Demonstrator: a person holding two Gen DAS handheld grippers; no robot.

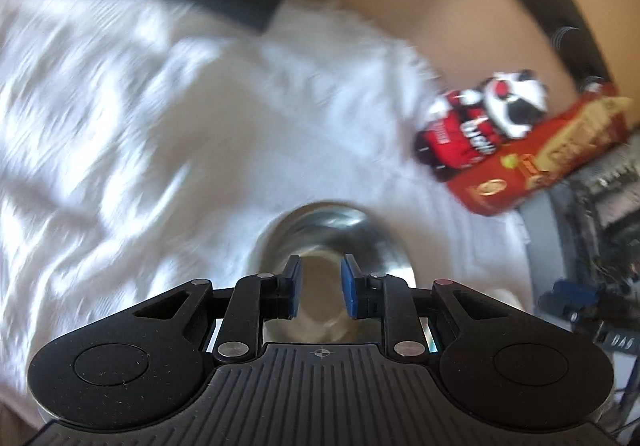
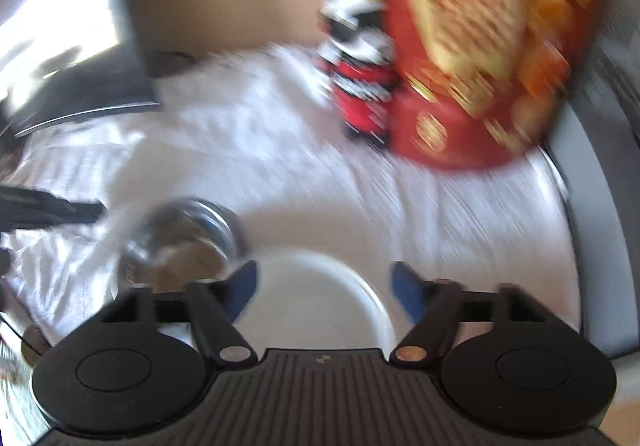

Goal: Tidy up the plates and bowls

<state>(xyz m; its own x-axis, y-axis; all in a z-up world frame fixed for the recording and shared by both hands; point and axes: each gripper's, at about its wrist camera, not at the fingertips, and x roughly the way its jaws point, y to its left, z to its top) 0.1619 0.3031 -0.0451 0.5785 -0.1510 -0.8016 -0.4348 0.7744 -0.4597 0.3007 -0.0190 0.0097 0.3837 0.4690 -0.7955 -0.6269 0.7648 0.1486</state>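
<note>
A shiny steel bowl [image 1: 332,230] sits on the white cloth, directly in front of my left gripper [image 1: 320,288]. Its blue pads stand a little apart over the bowl's near side, holding nothing. The same bowl shows in the right wrist view [image 2: 184,238], left of my right gripper [image 2: 324,290]. My right gripper is wide open above a white plate [image 2: 316,302] that lies on the cloth. Both views are motion-blurred.
A red snack box [image 1: 548,157] [image 2: 480,57] and a red, black and white packet [image 1: 476,125] [image 2: 360,85] stand at the cloth's far right. A dark object [image 2: 68,85] lies at the far left. The white cloth [image 1: 140,125] covers the surface.
</note>
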